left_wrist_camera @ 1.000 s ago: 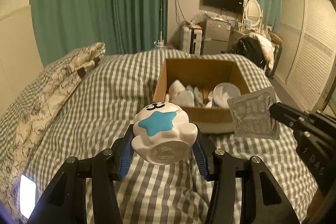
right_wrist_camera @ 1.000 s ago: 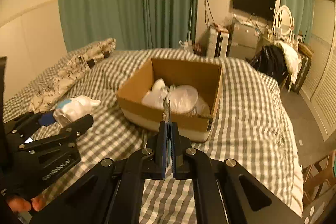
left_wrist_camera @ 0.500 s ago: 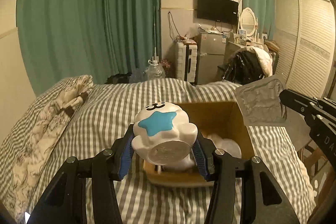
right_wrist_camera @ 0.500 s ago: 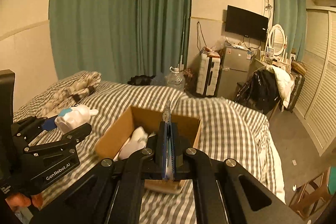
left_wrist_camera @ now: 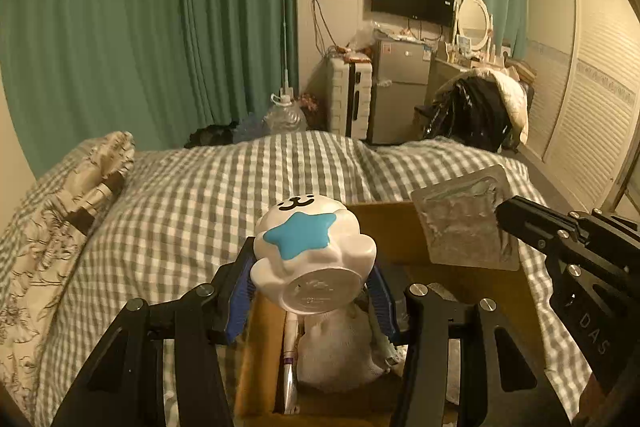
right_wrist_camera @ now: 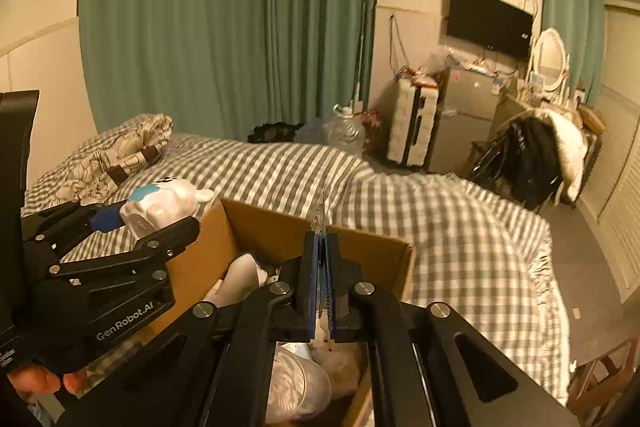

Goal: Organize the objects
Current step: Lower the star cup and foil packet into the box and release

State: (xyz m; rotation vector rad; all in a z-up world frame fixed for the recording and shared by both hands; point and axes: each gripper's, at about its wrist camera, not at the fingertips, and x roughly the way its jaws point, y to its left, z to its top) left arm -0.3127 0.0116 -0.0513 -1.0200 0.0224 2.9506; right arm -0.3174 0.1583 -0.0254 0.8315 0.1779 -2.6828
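Between your left gripper's (left_wrist_camera: 312,291) jaws sits the white star toy (left_wrist_camera: 314,259), clamped above the cardboard box (left_wrist_camera: 384,239) on the bed (left_wrist_camera: 192,211). Your right gripper (right_wrist_camera: 320,279), jaws together, pinches the silver blister pack (left_wrist_camera: 466,221) beside it, both angled downward.

My left gripper (left_wrist_camera: 310,301) clamps a white toy (left_wrist_camera: 314,259) with a blue star, its blue pads (left_wrist_camera: 240,303) pressed to both sides. Under it sits an open box (left_wrist_camera: 460,279) on the checked bed (left_wrist_camera: 200,211), with a sock and a tube inside. At right, my right gripper (left_wrist_camera: 500,217) pinches a silver packet (left_wrist_camera: 466,223) over the box's far corner.
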